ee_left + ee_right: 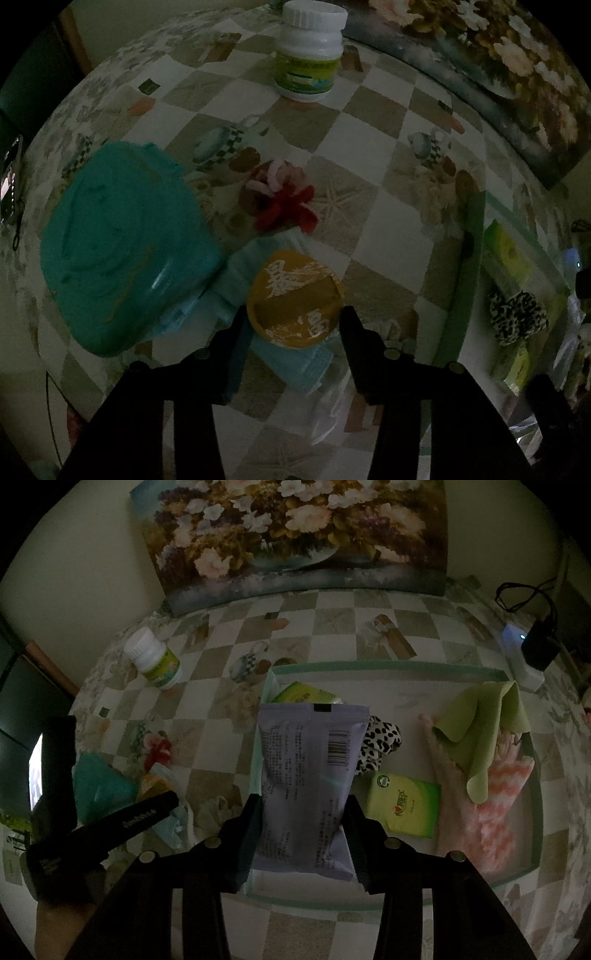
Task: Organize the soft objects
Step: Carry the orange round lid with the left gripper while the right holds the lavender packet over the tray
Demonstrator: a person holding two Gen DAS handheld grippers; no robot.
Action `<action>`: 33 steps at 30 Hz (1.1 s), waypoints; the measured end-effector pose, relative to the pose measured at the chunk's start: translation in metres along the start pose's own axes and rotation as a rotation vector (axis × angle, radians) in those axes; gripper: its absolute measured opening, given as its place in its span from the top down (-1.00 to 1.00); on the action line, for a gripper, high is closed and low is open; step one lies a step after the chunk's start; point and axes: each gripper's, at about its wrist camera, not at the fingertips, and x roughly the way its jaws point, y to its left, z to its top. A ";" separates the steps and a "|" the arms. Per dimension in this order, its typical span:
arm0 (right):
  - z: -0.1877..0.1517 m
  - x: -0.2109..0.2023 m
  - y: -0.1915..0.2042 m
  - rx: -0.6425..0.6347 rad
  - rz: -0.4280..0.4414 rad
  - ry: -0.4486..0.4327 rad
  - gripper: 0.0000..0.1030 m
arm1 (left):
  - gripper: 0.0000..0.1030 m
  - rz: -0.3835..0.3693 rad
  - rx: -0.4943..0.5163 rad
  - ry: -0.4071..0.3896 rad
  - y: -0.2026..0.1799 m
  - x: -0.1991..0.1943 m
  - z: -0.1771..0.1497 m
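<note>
place: home | evidence: patterned tablecloth (332, 627), flower painting (295, 535), medicine bottle (155, 661)

Left gripper (295, 317): two matte black fingers showing angular, wedge-shaped tips, each widening toward a blocky black frame; round brass-coloured screw heads sitting on the finger shoulders.

Right gripper (303, 805): showing the same black build and the same screw heads. White lettering is showing on the left gripper's side, illegible.

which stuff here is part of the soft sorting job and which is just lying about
Job: lavender pouch in right gripper; tray; green cloth; pink towel; leopard scrunchie; tissue packs.
Lying about: pill bottle; flower painting; charger.
</note>
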 end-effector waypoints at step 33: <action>0.007 -0.065 -0.086 0.267 -0.134 -0.251 0.10 | 0.05 -0.230 0.334 -0.387 -0.074 -0.116 -0.034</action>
